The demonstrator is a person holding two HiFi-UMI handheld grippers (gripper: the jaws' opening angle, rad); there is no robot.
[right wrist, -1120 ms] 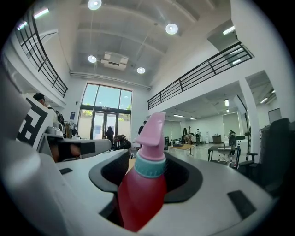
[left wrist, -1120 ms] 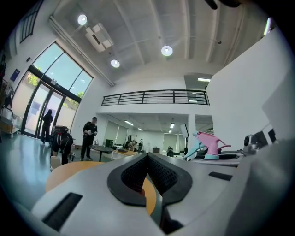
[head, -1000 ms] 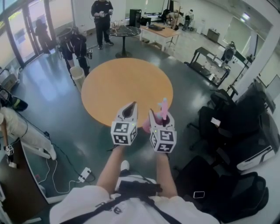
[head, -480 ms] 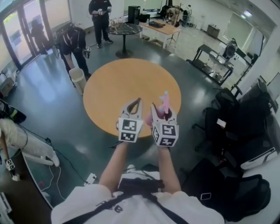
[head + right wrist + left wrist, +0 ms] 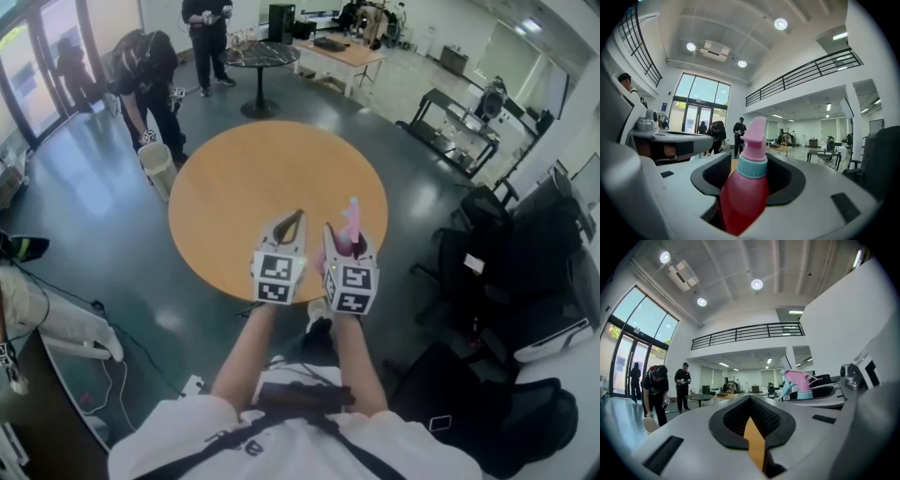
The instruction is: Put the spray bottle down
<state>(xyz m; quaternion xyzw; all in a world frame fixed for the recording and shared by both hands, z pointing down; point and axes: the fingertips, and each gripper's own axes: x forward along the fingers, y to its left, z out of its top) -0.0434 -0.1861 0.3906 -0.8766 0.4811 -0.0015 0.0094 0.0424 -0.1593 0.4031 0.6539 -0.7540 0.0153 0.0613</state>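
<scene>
Spray bottle (image 5: 743, 187): it stands upright between my right gripper's (image 5: 343, 234) jaws, which are spread wide and clamped on its red body. Only the right gripper view shows that body and the teal collar. The head view shows just the pink head, and places both grippers above the near part of the round table (image 5: 262, 178). My left gripper's (image 5: 292, 223) 2 jaws meet at the tips, holding nothing.

I carry two grippers, the left gripper (image 5: 294, 216) and the right gripper (image 5: 343, 236), and one bottle (image 5: 352, 223). Ahead I count two round tables, the near table (image 5: 272, 178) and the far table (image 5: 262, 54), plus one desk (image 5: 352, 54) and one bin (image 5: 157, 161). Three people are far left: a bent person (image 5: 141, 70), a standing person (image 5: 208, 19) and a person by the door (image 5: 70, 61).
</scene>
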